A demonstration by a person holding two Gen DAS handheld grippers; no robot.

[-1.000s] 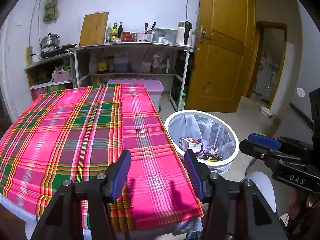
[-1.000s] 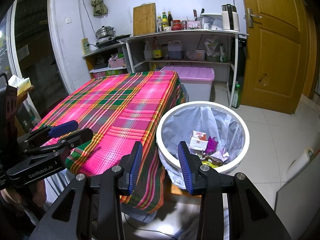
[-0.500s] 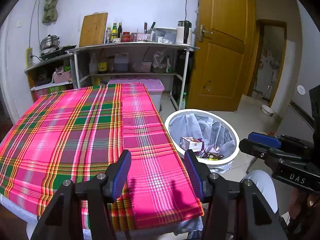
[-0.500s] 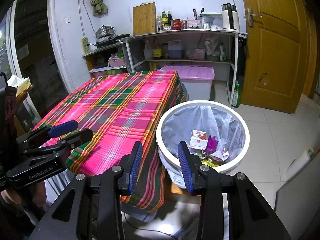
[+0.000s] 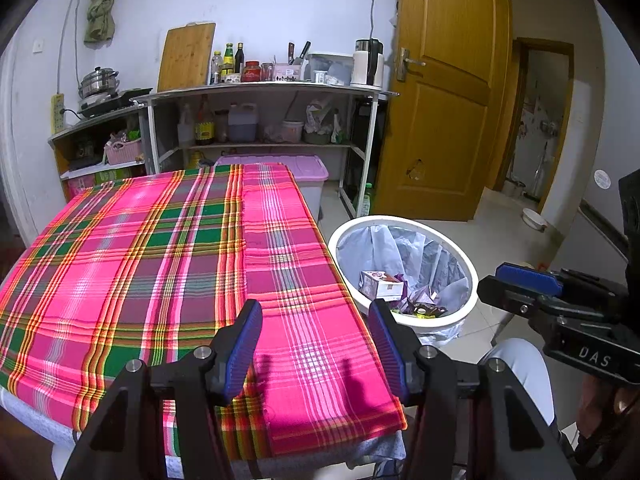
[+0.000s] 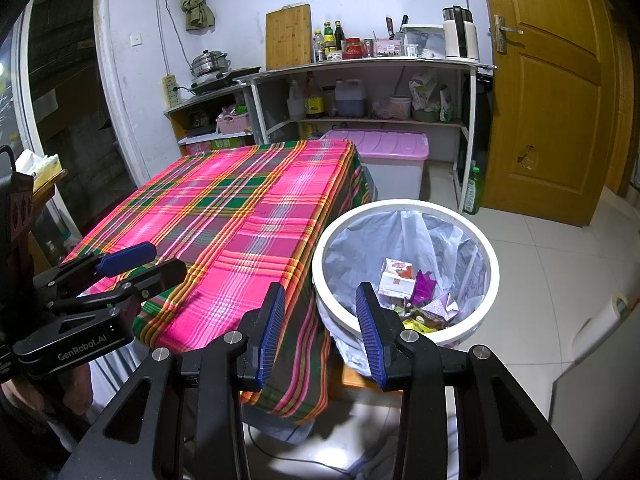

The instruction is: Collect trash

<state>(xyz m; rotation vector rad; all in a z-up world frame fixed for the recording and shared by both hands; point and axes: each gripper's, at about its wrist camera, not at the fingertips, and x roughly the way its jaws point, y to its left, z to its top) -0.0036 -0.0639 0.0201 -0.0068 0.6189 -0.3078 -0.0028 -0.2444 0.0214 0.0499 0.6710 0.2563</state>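
A white trash bin (image 5: 474, 280) with a clear liner stands on the floor at the table's right edge; it also shows in the right wrist view (image 6: 494, 264). Inside lie a small carton (image 6: 396, 278), purple wrappers (image 6: 424, 284) and other trash (image 5: 416, 304). My left gripper (image 5: 314, 340) is open and empty above the near edge of the pink plaid tablecloth (image 5: 160, 260). My right gripper (image 6: 320, 326) is open and empty, held above the table's corner and the bin's near rim. No loose trash shows on the tablecloth (image 6: 240, 216).
A metal shelf unit (image 5: 260, 92) with bottles, a cutting board and a kettle stands at the back wall. A pink-lidded storage box (image 6: 376, 140) sits behind the table. A wooden door (image 5: 440, 100) is at the right. Tiled floor (image 6: 540, 240) lies around the bin.
Both grippers stay open and nearly still. The views have shifted only slightly.
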